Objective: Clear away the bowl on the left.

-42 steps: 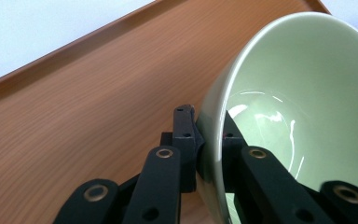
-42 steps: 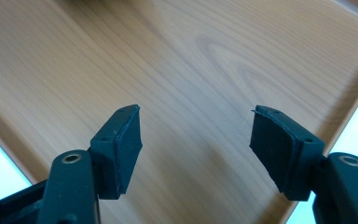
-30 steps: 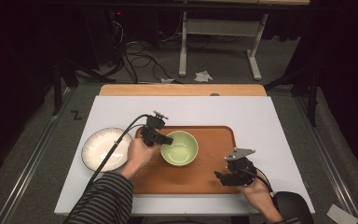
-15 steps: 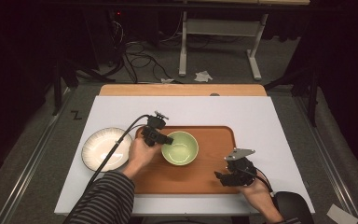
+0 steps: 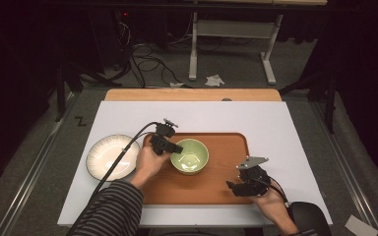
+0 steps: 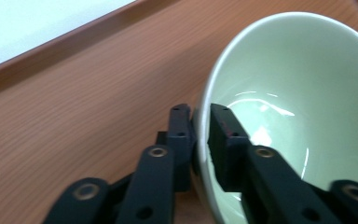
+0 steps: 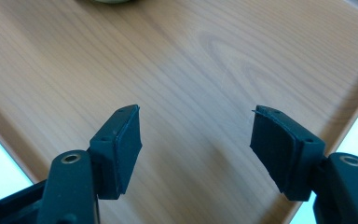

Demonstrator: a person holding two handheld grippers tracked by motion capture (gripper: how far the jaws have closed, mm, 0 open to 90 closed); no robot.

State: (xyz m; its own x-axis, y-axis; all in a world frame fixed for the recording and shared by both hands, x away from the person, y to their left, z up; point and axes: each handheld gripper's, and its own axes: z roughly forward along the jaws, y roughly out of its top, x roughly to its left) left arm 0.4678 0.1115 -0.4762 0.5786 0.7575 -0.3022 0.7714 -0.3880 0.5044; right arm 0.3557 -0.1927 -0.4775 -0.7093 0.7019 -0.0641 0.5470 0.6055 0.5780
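Nothing shifted since earlier frames. Your left tongs pinch near rim of green bowl, one jaw inside, one outside. Bowl upright, round, on wooden tray. Your right tongs gape wide, empty, over tray.

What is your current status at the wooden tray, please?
Left gripper shut on pale green ceramic bowl, fingers astride its rim. Right gripper open above brown wooden tray. White ribbed plate apart, nothing obstructing.
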